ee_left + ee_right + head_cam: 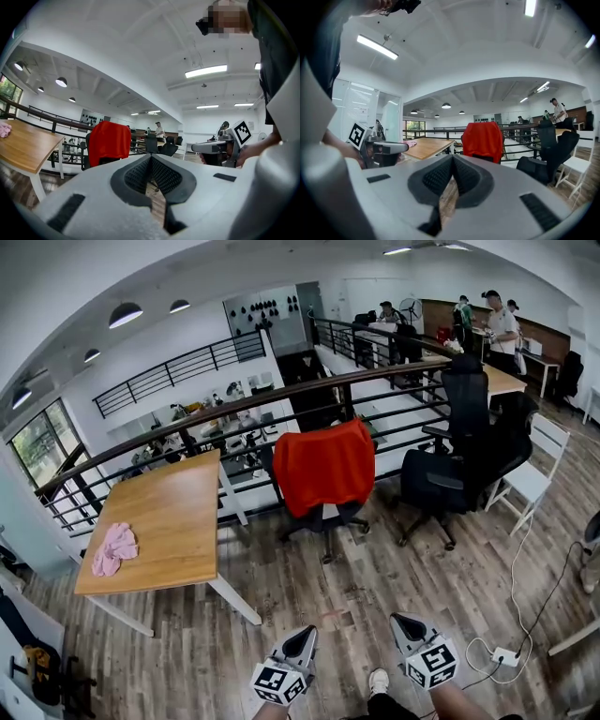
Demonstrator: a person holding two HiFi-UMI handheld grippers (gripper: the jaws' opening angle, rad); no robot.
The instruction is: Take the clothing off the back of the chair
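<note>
A red garment (pixel 324 468) hangs over the back of a black office chair (pixel 323 517) in front of the railing. It also shows as the red garment (pixel 109 142) left of centre in the left gripper view and the red garment (pixel 483 139) just right of centre in the right gripper view. My left gripper (pixel 307 637) and right gripper (pixel 403 623) are low in the head view, well short of the chair. Both are shut with nothing between the jaws. The left gripper (pixel 150 158) and right gripper (pixel 453 158) point roughly level toward the chair.
A wooden table (pixel 173 521) with a pink cloth (pixel 113 548) stands at left. Black office chairs (pixel 461 460) and a white chair (pixel 534 472) are at right. A dark railing (pixel 234 409) runs behind. A power strip and cable (pixel 504 655) lie on the floor at right. People (pixel 498 322) stand far back.
</note>
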